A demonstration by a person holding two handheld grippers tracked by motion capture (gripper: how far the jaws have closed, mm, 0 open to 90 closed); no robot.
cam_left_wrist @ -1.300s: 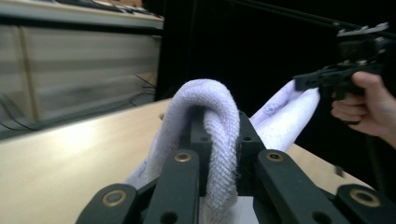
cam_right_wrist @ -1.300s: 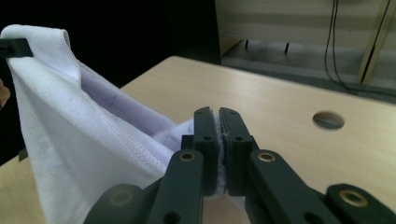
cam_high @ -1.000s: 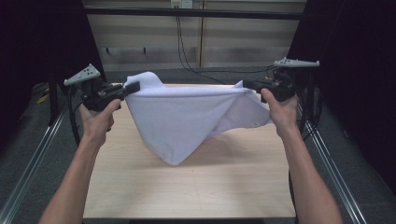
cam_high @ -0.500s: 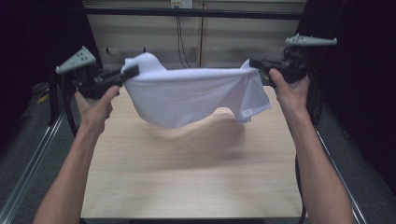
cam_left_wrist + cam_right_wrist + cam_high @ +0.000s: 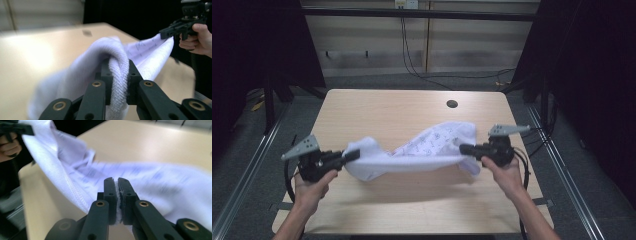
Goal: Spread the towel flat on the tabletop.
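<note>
A pale wooden desk (image 5: 377, 110) fills the middle of the frame, a round hole (image 5: 452, 104) near its far edge. Beyond: light wall panels (image 5: 462, 45), hanging cables (image 5: 409, 45), grey floor (image 5: 242, 165).

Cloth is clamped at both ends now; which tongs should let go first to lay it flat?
Probably the left tongs: the white cloth bunches thickly there, close to the table. The right tongs pinch a thin edge, better for pulling it smooth.

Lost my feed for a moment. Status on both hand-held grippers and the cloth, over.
Left hand-held gripper shut on white cloth. Right hand-held gripper shut on its other end. Cloth slung between them over the table. Nothing in the way.
</note>
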